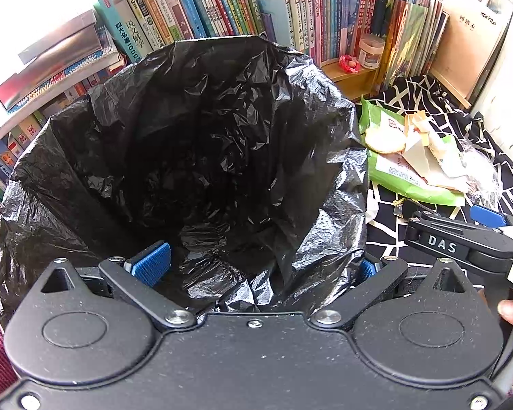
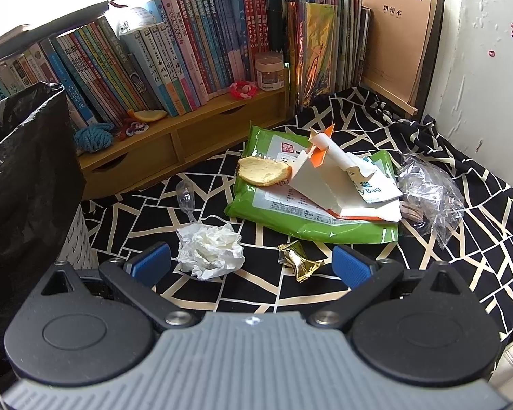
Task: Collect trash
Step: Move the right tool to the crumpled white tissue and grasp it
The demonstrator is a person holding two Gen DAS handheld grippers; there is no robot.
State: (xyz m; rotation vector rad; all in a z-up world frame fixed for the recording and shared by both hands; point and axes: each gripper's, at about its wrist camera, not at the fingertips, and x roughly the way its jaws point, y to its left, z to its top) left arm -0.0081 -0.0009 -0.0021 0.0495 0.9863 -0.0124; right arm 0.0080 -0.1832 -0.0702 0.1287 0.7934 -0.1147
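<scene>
right hand-held gripper (image 2: 251, 264) hangs spread over crumpled tissue (image 2: 210, 251) on the counter (image 2: 325, 300); next, pinch it for the black bin bag (image 1: 174, 157), where the left hand-held gripper (image 1: 256, 266) gapes.

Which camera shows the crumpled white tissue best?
The right wrist view: the crumpled white tissue lies whole on the patterned cloth, just ahead of the open right gripper. The left wrist view doesn't show it, mostly the black bag.

Daylight poured in from behind my books (image 2: 195, 44), blowing the upper left corner of both views to white. Fisheye bending curved the shelf edges. My black bin liner (image 1: 188, 143) glinted; focus stayed sharp throughout.
</scene>
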